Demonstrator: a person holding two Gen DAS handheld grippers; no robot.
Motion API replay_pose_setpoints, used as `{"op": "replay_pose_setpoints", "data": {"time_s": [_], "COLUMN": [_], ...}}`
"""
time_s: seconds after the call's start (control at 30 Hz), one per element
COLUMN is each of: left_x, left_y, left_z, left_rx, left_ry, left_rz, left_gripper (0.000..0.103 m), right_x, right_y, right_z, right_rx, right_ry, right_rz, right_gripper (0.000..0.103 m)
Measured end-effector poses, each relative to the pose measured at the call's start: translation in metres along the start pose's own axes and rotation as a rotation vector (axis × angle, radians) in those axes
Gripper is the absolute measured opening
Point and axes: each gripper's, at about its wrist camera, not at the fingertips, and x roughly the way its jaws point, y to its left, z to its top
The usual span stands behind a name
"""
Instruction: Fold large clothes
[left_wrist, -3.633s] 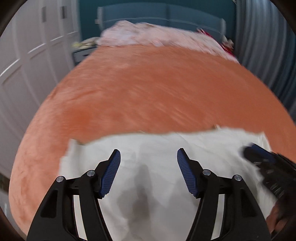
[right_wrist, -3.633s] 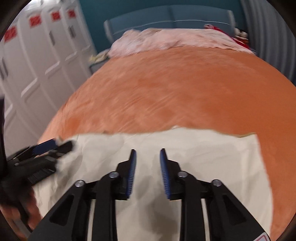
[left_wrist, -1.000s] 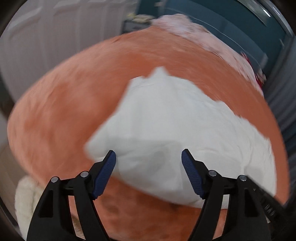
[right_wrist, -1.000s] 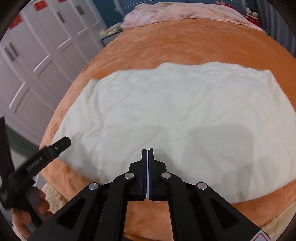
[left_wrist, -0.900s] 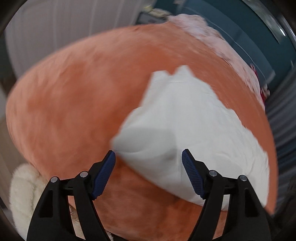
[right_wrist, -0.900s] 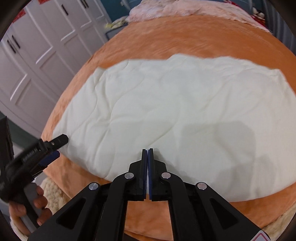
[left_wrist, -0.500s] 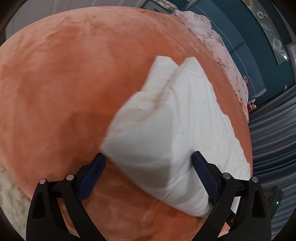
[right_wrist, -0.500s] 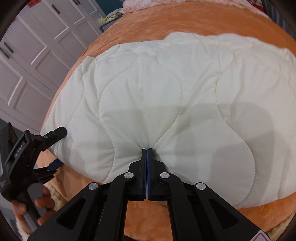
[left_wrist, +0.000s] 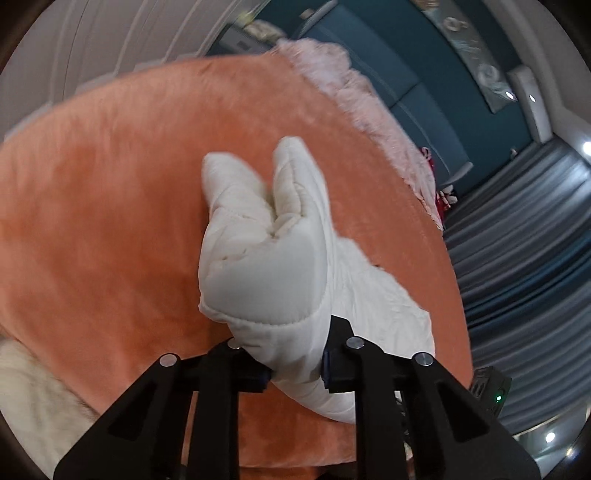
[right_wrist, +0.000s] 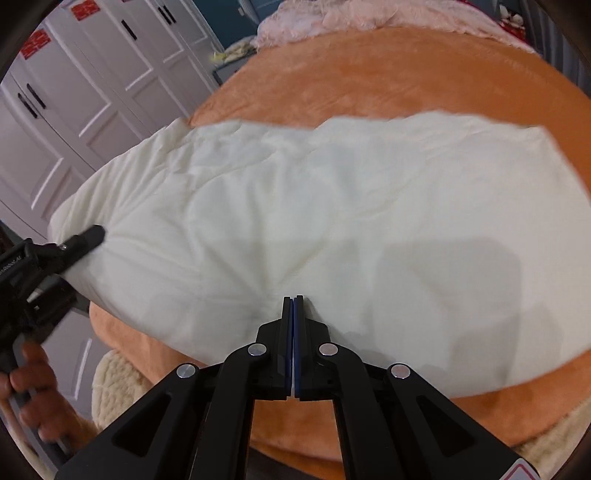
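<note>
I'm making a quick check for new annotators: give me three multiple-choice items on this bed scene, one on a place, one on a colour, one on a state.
1. Where does the white quilt lie?
A. on the orange bedspread
B. on the floor
C. inside the wardrobe

2. What colour is the bed's headboard?
A. yellow
B. dark teal
C. red

3. How is the left tool?
A. wide open, empty
B. out of sight
C. clamped on the quilt's end

Answers: 1 A, orange surrounds the quilt; 2 B, teal panels behind the bed; 3 C, its jaws have just closed, pinching the padded end.

Cream quilted cover (right_wrist: 332, 221) (stitched in wavy lines) lies folded, near edge lifted off the bed.
</note>
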Motion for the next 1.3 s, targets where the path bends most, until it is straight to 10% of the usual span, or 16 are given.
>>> {"op": "replay_pose_setpoints", "data": {"time_s": [0.43, 0.57, 1.07, 1.23, 1.3], "left_x": [-0.059, -0.045, 0.073, 0.051, 0.035], "left_y": [-0.096, -0.146, -0.209, -0.207, -0.201], "left_z": [-0.034, -0.052, -0.161, -0.164, -0.161], "left_rx": [0.354, 0.475, 0.721, 0.736, 0.71], "left_ry": [-0.094, -0.064, 0.177, 0.151, 0.14], "left_rz": [0.03, -0.041, 0.072, 0.07, 0.033], "left_gripper": [0.018, 0.018, 0.022, 0.056, 0.067], "right_x": [0.056, 0.017, -0.123, -0.156, -0.167], "right_y": [0.051, 0.012, -0.129, -0.117, -0.104], "right_z": [-0.03, -0.028, -0.057, -0.035, -0.021], "right_rx": [-0.102, -0.001, 0.234, 0.175, 0.137], "right_ry": [0.114, 0.087, -0.11, -0.183, -0.212], "right_rz": [0.146, 0.243, 0.031, 0.043, 0.056], "right_gripper": [0.005, 0.005, 0.006, 0.012, 0.046]}}
